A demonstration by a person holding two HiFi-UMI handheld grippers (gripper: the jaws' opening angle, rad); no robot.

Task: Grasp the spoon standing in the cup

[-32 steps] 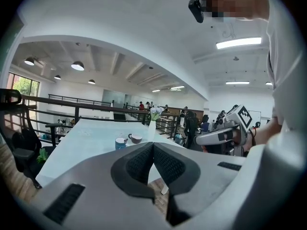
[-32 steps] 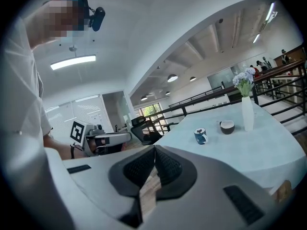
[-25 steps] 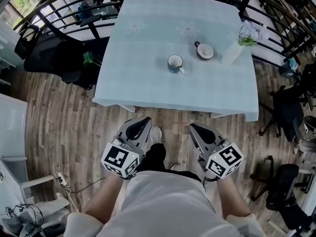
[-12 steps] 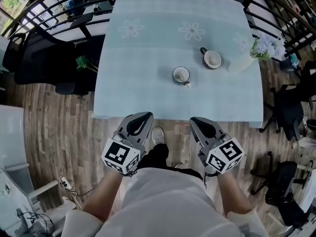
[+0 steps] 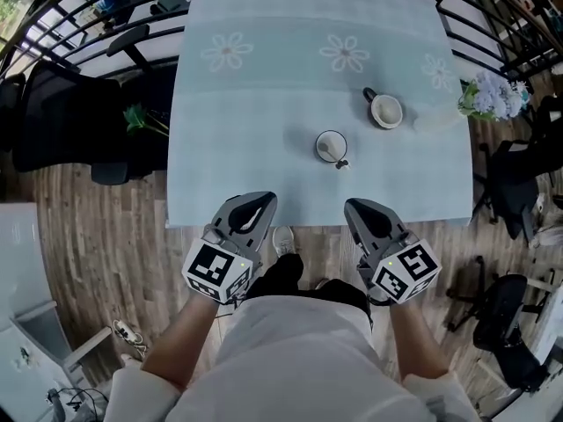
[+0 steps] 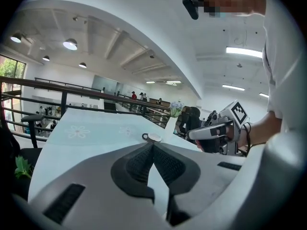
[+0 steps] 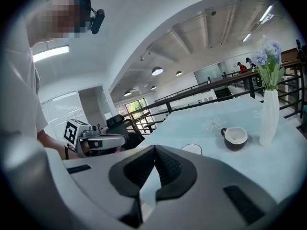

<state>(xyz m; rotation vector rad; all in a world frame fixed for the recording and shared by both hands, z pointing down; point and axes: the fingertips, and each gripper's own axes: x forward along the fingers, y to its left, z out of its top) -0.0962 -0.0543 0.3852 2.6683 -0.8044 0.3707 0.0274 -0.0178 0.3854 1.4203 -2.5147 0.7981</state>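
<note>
– Left gripper, how is it standing?
– Its jaws are pressing together, pad against pad, with nothing between them. It is hanging at the near edge of the table, on the person's side of the cup and off to the cup's left.
– And the right gripper?
– It is doing the same: its jaws are lying closed flat on each other and carrying nothing. In the head view it is sitting almost straight below the cup, well apart from it.
– Where is the spoon?
– The spoon is showing only as a small pale shape inside the cup. The cup is standing on the pale blue, flower-printed table with its handle pointing toward the person. Neither gripper is touching it.
– Is anything else standing near the cup?
– A dark cup with a white inside is sitting beyond it and to its right, apart from it. Farther right, a white vase is standing upright and holding pale purple flowers. In the right gripper view, the cup's white rim is peeking just over the closed jaws.
</note>
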